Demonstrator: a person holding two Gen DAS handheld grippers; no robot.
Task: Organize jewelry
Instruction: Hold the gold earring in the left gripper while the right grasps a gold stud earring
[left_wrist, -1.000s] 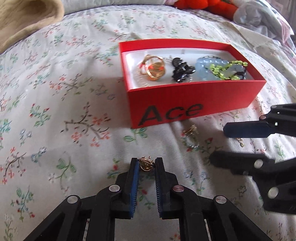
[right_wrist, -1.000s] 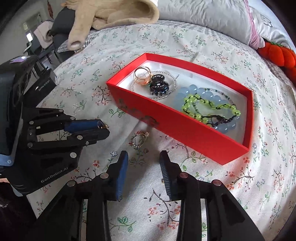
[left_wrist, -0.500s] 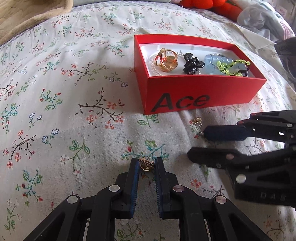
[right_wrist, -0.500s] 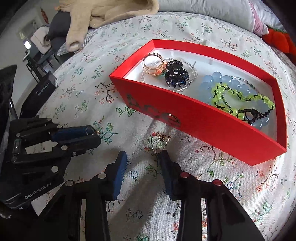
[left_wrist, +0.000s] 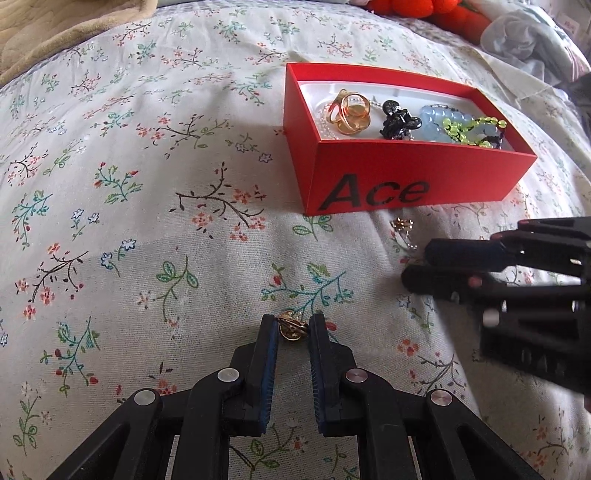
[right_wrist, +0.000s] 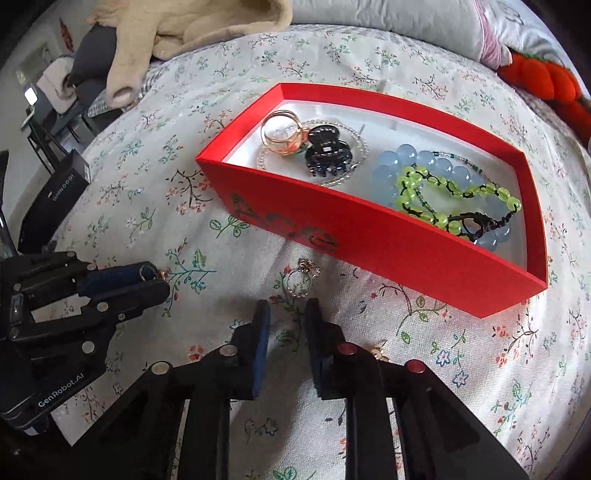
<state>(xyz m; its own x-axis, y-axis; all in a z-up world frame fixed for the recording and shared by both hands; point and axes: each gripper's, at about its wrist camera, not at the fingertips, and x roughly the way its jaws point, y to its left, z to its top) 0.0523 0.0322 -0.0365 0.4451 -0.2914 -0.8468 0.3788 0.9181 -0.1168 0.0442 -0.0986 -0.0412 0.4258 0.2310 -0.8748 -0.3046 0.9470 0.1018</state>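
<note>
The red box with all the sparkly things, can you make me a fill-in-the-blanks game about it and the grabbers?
1. The red cardboard box has the word ____ printed on its side.
2. The left gripper is shut on a small ____-coloured earring.
3. The green bead bracelet lies on top of the pale ____ bead bracelet.
4. The black hair claw clip lies ____ the box.

Missing words: Ace; gold; blue; inside

Small gold piece (right_wrist: 379, 353) half hidden behind right gripper finger (right_wrist: 325, 354); right gripper (left_wrist: 413, 264) motion-blurred, cut by edge; box lettering (right_wrist: 284, 225) illegible.
</note>
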